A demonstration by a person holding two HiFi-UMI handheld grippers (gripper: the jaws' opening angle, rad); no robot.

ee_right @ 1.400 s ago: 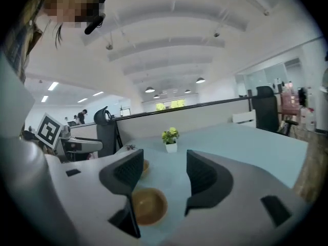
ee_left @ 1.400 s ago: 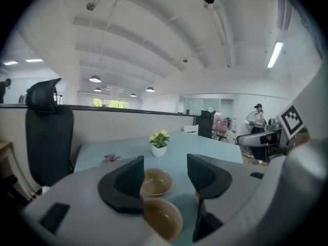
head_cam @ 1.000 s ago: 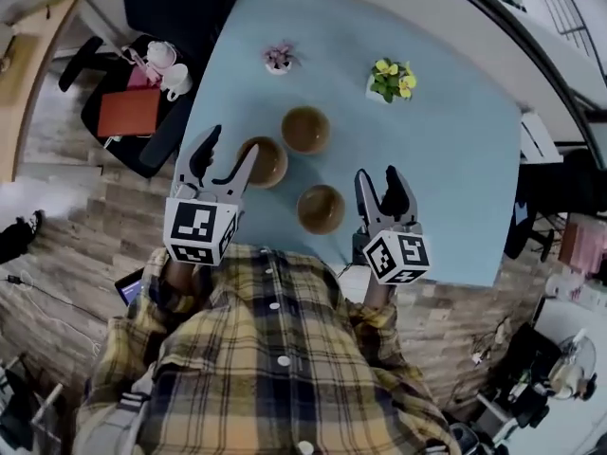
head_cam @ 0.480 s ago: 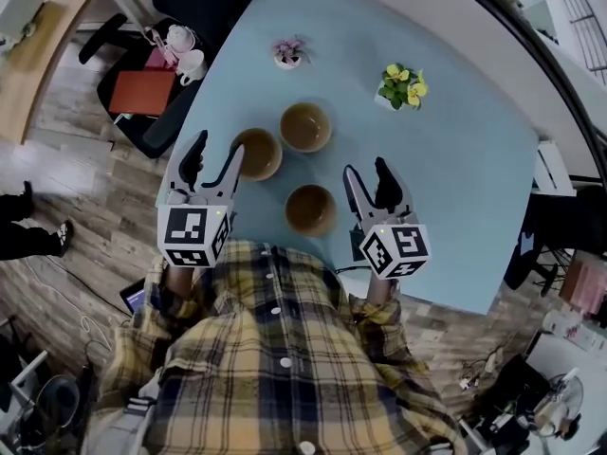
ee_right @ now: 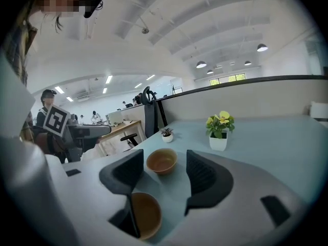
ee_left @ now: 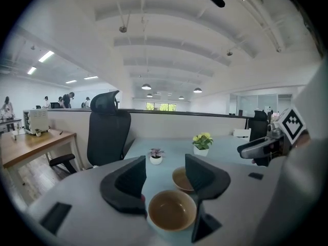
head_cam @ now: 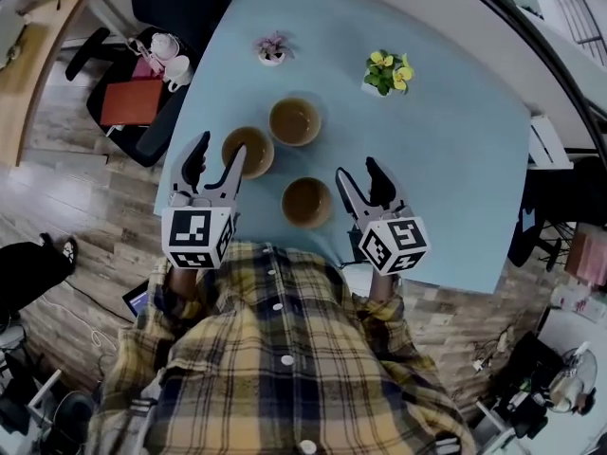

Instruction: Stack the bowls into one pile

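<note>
Three brown bowls stand apart on the light blue table (head_cam: pixel 446 150): a left bowl (head_cam: pixel 248 151), a far bowl (head_cam: pixel 295 121) and a near bowl (head_cam: pixel 307 202). My left gripper (head_cam: pixel 218 152) hovers open just left of the left bowl, its right fingertip over that rim. In the left gripper view the left bowl (ee_left: pixel 171 210) lies low between the jaws, with the far bowl (ee_left: pixel 182 178) behind it. My right gripper (head_cam: pixel 358 173) is open, just right of the near bowl. In the right gripper view the near bowl (ee_right: pixel 145 214) sits at lower left and the far bowl (ee_right: pixel 162 161) shows between the jaws.
A small pink plant in a white pot (head_cam: pixel 272 49) and a yellow-flowered plant in a white pot (head_cam: pixel 384 74) stand at the far side of the table. Off the table's left edge, an office chair (head_cam: pixel 123 112) holds a red pad and white cups.
The head camera has shifted a little. Both grippers stay open and hold nearly the same places beside the bowls; no bowl has moved.
</note>
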